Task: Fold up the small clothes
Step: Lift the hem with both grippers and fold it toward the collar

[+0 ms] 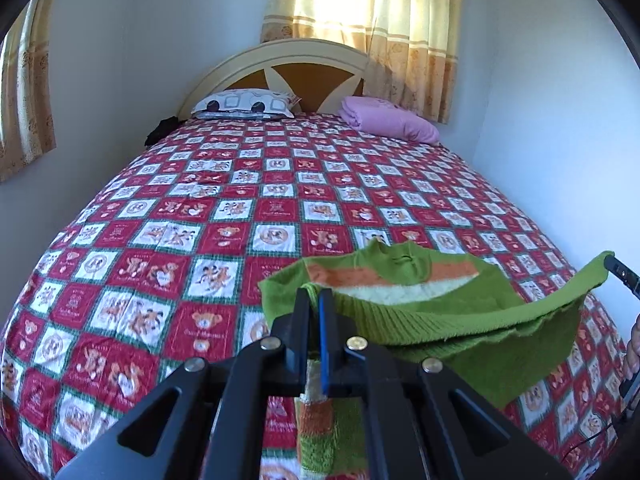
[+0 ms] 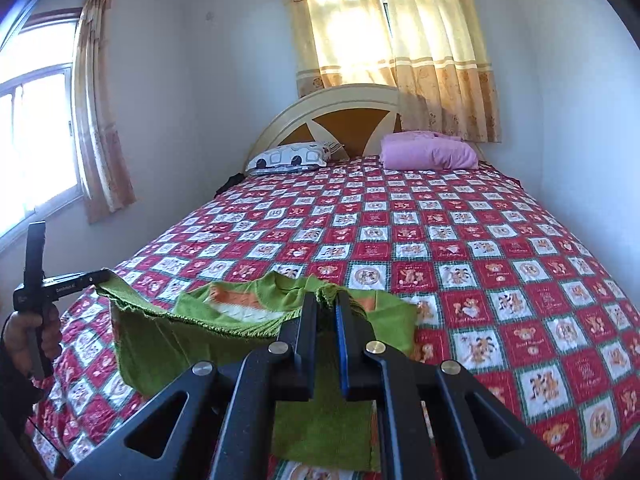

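Observation:
A small green knit sweater with orange and white stripes hangs stretched between my two grippers above the bed. My left gripper is shut on one bottom corner of its ribbed hem. My right gripper is shut on the other corner of the sweater. The right gripper also shows at the right edge of the left wrist view, and the left gripper at the left of the right wrist view. The neck end sags toward the bedspread.
The bed is covered by a red and white checked bedspread with bear prints. A patterned pillow and a folded pink blanket lie at the headboard. Walls close in on both sides; curtains hang behind.

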### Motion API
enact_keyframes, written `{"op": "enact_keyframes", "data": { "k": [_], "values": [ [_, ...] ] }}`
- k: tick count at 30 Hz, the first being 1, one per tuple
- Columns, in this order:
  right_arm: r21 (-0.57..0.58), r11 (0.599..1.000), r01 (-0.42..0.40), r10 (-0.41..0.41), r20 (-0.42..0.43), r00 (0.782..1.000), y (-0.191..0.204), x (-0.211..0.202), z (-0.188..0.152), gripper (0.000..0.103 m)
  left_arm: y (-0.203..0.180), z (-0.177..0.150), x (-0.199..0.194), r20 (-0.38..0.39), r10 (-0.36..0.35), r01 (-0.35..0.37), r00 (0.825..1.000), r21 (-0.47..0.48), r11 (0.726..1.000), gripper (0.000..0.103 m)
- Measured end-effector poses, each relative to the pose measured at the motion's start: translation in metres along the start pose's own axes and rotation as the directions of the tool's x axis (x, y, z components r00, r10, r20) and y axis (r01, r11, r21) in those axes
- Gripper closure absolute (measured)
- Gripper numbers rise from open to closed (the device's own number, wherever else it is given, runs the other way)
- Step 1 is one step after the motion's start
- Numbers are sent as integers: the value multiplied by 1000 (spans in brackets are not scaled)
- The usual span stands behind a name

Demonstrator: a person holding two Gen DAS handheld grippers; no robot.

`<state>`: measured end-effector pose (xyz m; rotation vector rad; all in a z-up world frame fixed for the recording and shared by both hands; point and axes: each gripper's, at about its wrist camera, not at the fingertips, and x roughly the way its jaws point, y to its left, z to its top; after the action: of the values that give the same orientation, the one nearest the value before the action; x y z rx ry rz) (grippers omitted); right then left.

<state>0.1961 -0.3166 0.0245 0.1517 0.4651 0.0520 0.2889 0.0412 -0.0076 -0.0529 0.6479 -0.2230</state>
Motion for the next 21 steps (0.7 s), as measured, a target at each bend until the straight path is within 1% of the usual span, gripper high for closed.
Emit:
{"op": "enact_keyframes", "data": {
  "k": [5, 6, 9, 12, 14, 15, 16, 17, 19, 20, 21],
  "values": [
    [-15, 999, 34, -34, -24, 999, -8, 29, 8, 96, 0, 16, 29, -15, 21, -21, 1000, 16, 1000, 98],
    [-20, 999, 42, -43, -33, 999, -10, 38, 10, 96, -1, 20, 37, -20, 33, -32, 999, 22, 999, 98],
    [-10, 998, 60, -60, -66, 996, -19, 66, 15, 96, -2, 26, 62, -43, 33, -32, 999, 26, 999, 98],
    [-6, 997, 77, -77, -108, 991, -29, 98, 15, 96, -5, 24, 94, -93, 53, -50, 994, 39, 998, 98],
    [-10, 996, 90, -91, -137, 986, -33, 120, 12, 96, -8, 19, 115, -121, 85, -79, 989, 58, 995, 98],
    [-13, 995, 98, -99, -162, 982, -37, 137, 8, 96, -9, 14, 129, -141, 88, -79, 986, 67, 995, 98],
    [-7, 995, 101, -101, -188, 977, -41, 152, 4, 96, -9, 11, 141, -158, 110, -99, 981, 74, 992, 97],
    [-2, 995, 102, -101, -206, 973, -43, 162, 0, 96, -8, 8, 147, -162, 132, -122, 978, 72, 990, 92],
    [14, 995, 104, -97, -245, 965, -52, 190, -9, 95, -4, 3, 162, -165, 159, -150, 973, 70, 986, 88],
    [20, 995, 99, -90, -264, 960, -56, 200, -12, 93, -2, 2, 164, -170, 173, -163, 970, 67, 984, 78],
    [24, 993, 112, -101, -280, 955, -63, 212, -17, 85, 3, 1, 164, -172, 188, -181, 967, 55, 982, 60]
  ]
}}
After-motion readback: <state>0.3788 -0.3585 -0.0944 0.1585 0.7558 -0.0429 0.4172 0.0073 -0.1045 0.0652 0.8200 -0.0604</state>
